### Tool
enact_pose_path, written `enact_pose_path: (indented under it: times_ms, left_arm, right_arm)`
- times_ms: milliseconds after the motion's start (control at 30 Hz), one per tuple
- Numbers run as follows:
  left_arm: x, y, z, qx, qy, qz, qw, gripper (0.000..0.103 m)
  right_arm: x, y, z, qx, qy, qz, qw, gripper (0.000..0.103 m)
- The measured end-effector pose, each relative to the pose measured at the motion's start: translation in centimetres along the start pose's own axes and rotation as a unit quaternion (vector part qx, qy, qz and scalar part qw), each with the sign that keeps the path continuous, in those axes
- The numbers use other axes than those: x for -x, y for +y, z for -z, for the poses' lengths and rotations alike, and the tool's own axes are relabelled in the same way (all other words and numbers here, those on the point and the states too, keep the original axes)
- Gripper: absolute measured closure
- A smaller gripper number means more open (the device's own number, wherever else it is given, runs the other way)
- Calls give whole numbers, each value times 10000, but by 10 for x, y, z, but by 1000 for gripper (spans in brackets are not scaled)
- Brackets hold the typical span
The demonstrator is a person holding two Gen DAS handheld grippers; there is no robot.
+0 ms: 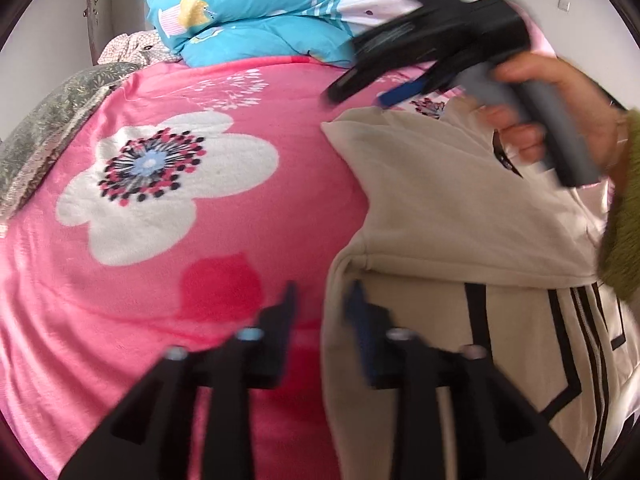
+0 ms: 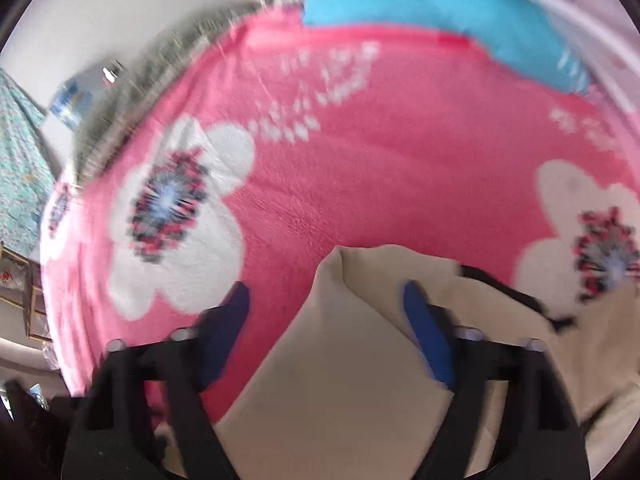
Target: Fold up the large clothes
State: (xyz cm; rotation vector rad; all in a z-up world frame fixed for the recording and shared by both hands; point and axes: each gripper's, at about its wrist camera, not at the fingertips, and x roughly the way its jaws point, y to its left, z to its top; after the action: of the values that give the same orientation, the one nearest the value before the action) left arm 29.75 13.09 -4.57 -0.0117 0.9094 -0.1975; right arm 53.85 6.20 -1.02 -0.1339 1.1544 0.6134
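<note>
A cream jacket (image 1: 440, 200) with black stripes and a zipper lies folded on the right of a pink flowered blanket (image 1: 248, 216). My left gripper (image 1: 323, 296) stands open over the jacket's left edge. One finger is above the blanket and the other above the cloth, and no pad presses on anything. A hand in a green sleeve (image 1: 624, 236) holds my right gripper (image 1: 358, 94) above the jacket's far corner. In the right wrist view, that gripper (image 2: 326, 296) is wide open, with the pointed corner of the jacket (image 2: 340, 340) lying below the gap, loose.
A blue printed quilt (image 1: 256, 12) is piled at the far end of the bed. A grey-green patterned cloth (image 1: 44, 128) lies along the left side by the white wall. The blanket (image 2: 360, 168) stretches bare to the left of the jacket and beyond it.
</note>
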Motion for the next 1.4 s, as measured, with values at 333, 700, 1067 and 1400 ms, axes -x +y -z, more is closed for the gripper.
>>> enact_pose_path:
  times_ms: [333, 700, 1067, 1400]
  left_arm:
    - [51, -8, -6, -20, -458, -84, 9989, 36]
    - [-24, -82, -55, -219, -83, -259, 9994, 25]
    - [-67, -93, -45, -335, 203, -728, 9966, 7]
    - [-67, -89, -44, -254, 156, -556, 9980, 5]
  right_arm:
    - [237, -122, 177, -1299, -1112, 534, 9838, 18]
    - [166, -226, 336, -3521, -500, 151, 9345, 50]
    - [151, -222, 325, -3268, -480, 94, 9438, 72]
    - [160, -212, 306, -2828, -660, 216, 9567, 96]
